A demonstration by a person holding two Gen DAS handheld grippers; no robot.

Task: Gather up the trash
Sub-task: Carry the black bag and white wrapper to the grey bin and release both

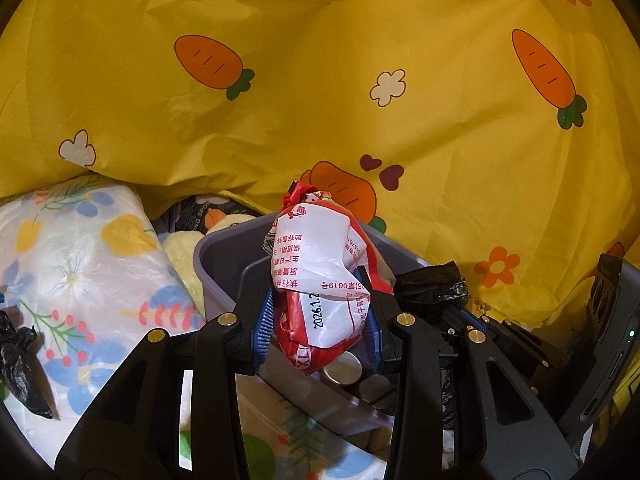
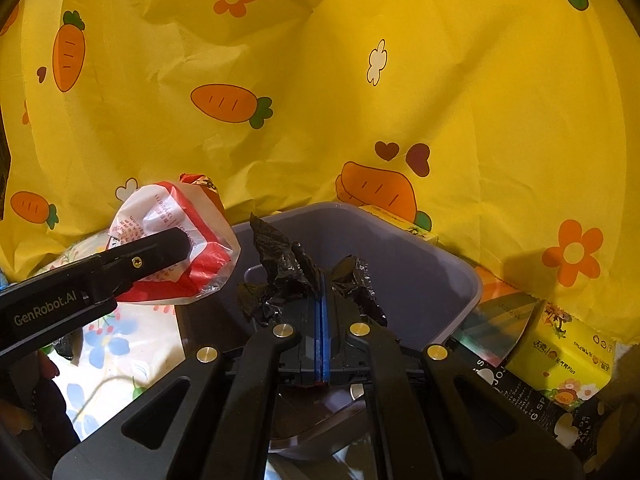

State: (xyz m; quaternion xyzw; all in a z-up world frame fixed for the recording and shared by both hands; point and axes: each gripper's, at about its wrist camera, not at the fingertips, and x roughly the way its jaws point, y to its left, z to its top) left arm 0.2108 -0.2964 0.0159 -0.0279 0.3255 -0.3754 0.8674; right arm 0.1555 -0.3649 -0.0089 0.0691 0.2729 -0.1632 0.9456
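My left gripper [image 1: 318,312] pinches a crumpled red-and-white wrapper [image 1: 320,272], holding it above the near rim of the grey bin [image 1: 216,256]. My right gripper [image 2: 322,304] has its pads pressed together on a scrap of black film [image 2: 280,276], also over the bin. Inside the bin I see a round metal lid or can [image 1: 342,368], though it is half hidden. Another black scrap [image 1: 20,364] lies on the floral sheet [image 1: 80,264] to the left. A yellow tissue pack [image 2: 568,360] sits right of the bin, against the carrot-print cloth [image 1: 320,80].
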